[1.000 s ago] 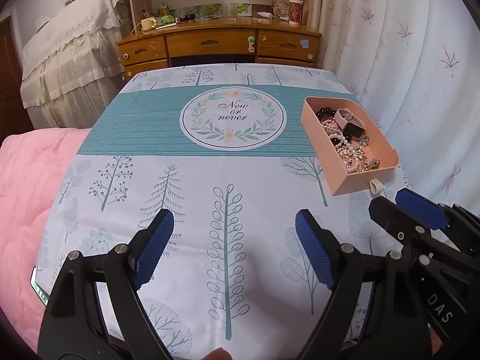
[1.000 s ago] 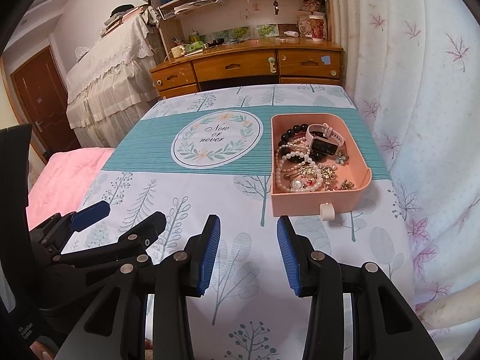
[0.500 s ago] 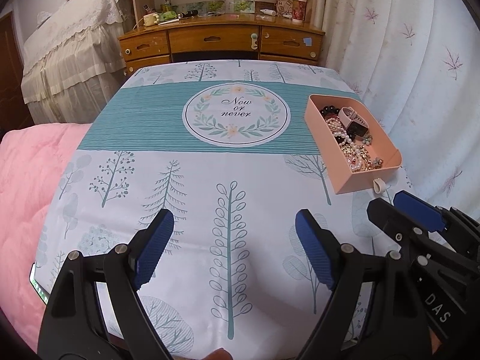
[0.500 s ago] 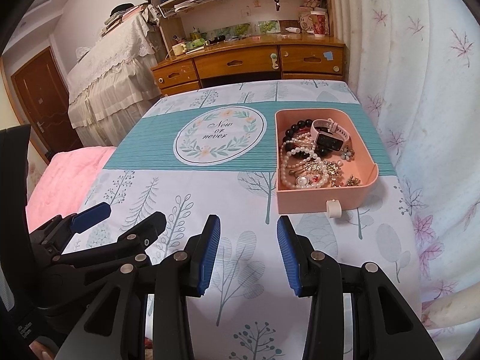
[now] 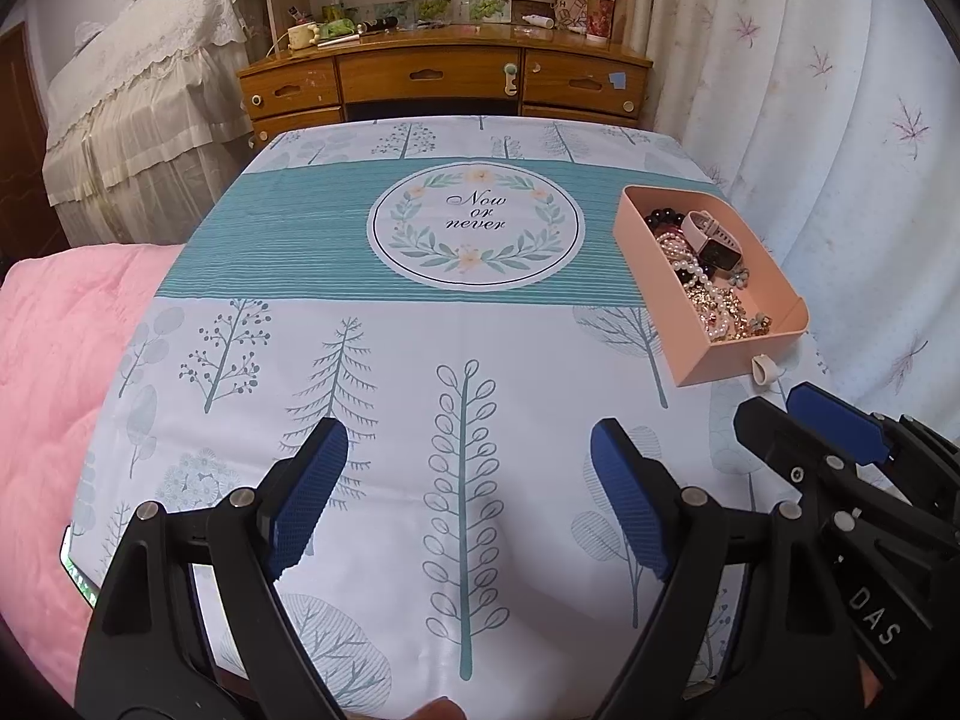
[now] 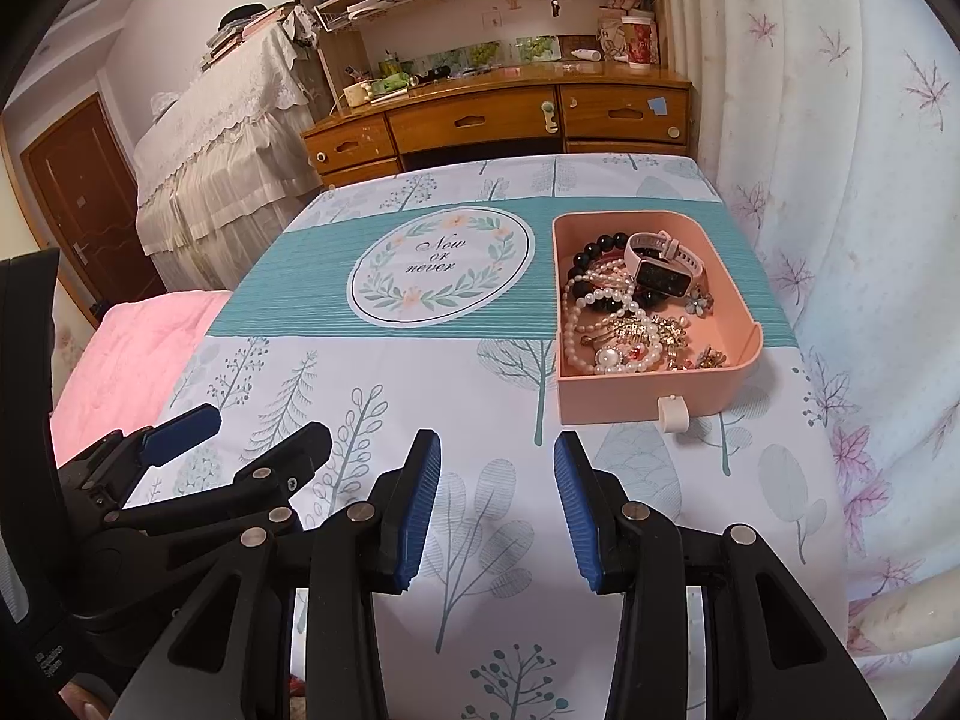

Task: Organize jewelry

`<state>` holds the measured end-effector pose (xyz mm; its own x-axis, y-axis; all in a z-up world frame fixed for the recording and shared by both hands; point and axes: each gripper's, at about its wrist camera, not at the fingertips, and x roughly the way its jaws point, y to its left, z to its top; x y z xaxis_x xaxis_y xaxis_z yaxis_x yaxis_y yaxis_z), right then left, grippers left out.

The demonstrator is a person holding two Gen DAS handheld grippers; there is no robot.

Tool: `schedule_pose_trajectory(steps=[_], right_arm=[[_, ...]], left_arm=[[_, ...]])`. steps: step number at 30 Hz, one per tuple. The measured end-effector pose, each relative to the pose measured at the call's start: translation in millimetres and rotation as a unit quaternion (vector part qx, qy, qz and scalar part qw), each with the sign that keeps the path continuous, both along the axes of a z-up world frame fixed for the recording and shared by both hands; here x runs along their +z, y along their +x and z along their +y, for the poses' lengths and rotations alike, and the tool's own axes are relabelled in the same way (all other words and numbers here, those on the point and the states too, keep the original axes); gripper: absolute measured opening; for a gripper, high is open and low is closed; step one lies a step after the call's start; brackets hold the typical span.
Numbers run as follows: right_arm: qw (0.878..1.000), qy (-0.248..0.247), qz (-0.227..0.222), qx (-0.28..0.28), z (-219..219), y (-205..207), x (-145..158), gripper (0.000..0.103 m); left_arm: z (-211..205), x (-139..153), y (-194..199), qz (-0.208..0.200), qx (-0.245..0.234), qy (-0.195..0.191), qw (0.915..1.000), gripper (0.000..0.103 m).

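Hovering side by side over the desk's tree-print cloth [image 5: 420, 360], the left tongs [image 5: 468, 498] gape wide and the right tongs [image 6: 497, 507] stand partly open, both empty. The pink tray [image 6: 630, 405] of jewelry [image 6: 618, 318] sits ahead, near the curtain [image 6: 840, 180].

tangled jewelry [image 6: 624, 324] pieces indistinct, tray's [image 5: 660, 276] near wall hiding some
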<state>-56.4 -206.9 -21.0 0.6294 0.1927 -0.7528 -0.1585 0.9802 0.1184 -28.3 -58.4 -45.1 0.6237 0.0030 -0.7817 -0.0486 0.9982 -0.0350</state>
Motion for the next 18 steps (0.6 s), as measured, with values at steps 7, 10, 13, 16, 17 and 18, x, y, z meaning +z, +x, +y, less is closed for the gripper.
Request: schedule_pose_trajectory(steps=[7,10,13,16,17,18], right_arm=[[1.000,0.001,0.003,0.000,0.1,0.6,-0.3,0.040],[1.000,0.001,0.003,0.000,0.4,0.7,0.1,0.040],[1.000,0.000,0.004,0.001,2.0,0.4,-3.7,0.040],[1.000,0.000,0.007,0.002,2.0,1.0,-5.2,0.040],[1.000,0.000,0.007,0.002,2.4,0.8,-5.7,0.040],[1.000,0.000,0.007,0.002,1.9,1.1,-5.2,0.040]], left_arm=[[0.3,-0.5,0.2,0.001,0.001,0.000,1.0000,0.082],[1.1,-2.8,0.5,0.002,0.002,-0.001,1.0000,0.082],[2.0,-5.1,0.6,0.003,0.003,-0.001,1.0000,0.082],[2.3,-5.0,0.7,0.003,0.003,-0.001,1.0000,0.082],[2.2,-4.8,0.7,0.003,0.003,-0.001,1.0000,0.082],[2.9,-5.8,0.7,0.003,0.003,-0.001,1.0000,0.082]])
